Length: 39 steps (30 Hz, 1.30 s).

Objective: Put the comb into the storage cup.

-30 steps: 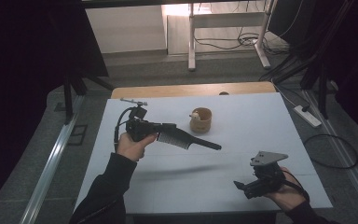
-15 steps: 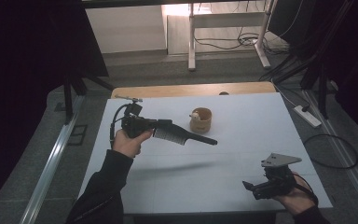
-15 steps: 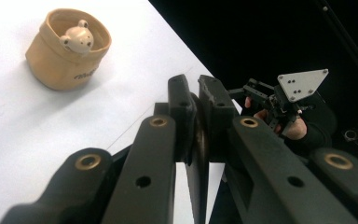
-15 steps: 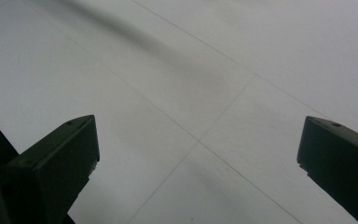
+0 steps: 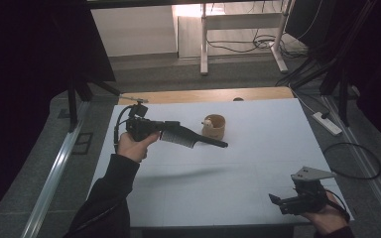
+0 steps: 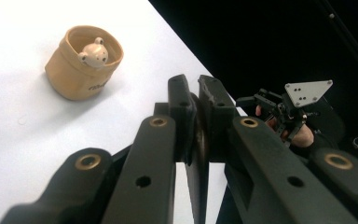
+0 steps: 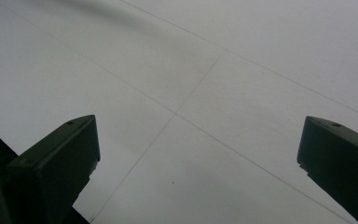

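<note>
Left gripper clamped on a black comb above the surface

The comb is held level over the left half of the surface, its handle pointing toward the tan bear cup near the far edge; the right gripper hovers by the near right corner, its jaws spread wide with nothing between them.

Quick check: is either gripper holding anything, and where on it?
The left gripper is shut on the black hairbrush at its bristle head, handle pointing out past the tan cup. The right gripper is open and holds nothing.
</note>
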### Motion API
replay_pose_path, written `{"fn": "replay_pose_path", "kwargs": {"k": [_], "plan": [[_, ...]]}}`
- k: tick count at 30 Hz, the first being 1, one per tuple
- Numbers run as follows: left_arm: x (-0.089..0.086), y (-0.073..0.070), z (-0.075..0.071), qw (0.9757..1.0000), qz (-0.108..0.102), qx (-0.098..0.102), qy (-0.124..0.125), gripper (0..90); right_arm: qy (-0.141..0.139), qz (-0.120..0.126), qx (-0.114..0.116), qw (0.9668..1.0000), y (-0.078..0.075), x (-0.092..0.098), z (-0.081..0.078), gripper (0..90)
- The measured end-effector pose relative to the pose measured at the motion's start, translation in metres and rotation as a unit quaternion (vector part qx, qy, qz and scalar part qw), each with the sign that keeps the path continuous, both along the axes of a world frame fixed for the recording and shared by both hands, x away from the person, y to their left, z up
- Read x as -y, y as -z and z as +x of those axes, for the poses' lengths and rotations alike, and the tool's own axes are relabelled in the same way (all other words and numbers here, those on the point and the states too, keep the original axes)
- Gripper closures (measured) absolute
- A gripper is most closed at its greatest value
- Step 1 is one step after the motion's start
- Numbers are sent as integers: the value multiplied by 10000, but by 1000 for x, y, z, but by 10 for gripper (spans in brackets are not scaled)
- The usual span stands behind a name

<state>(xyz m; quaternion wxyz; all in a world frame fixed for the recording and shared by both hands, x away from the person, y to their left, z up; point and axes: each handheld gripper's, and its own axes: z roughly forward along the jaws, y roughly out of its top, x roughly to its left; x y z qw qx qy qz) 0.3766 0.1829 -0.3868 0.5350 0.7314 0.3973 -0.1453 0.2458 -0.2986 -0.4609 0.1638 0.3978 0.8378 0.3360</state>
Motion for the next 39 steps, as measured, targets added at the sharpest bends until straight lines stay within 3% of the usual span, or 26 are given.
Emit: {"fn": "replay_pose_path", "kwargs": {"k": [11, 20, 39], "plan": [[-5, -7, 7, 10000, 44, 22, -81, 834, 342, 141, -34, 9993, -3, 15, -7, 0], [-6, -12, 13, 9997, 127, 11, -187, 834, 516, 116, -32, 9986, -6, 20, -14, 0], [-7, -25, 34, 9987, 204, 71, -454, 834, 517, 66, -49, 9986, -6, 21, -16, 0]]}}
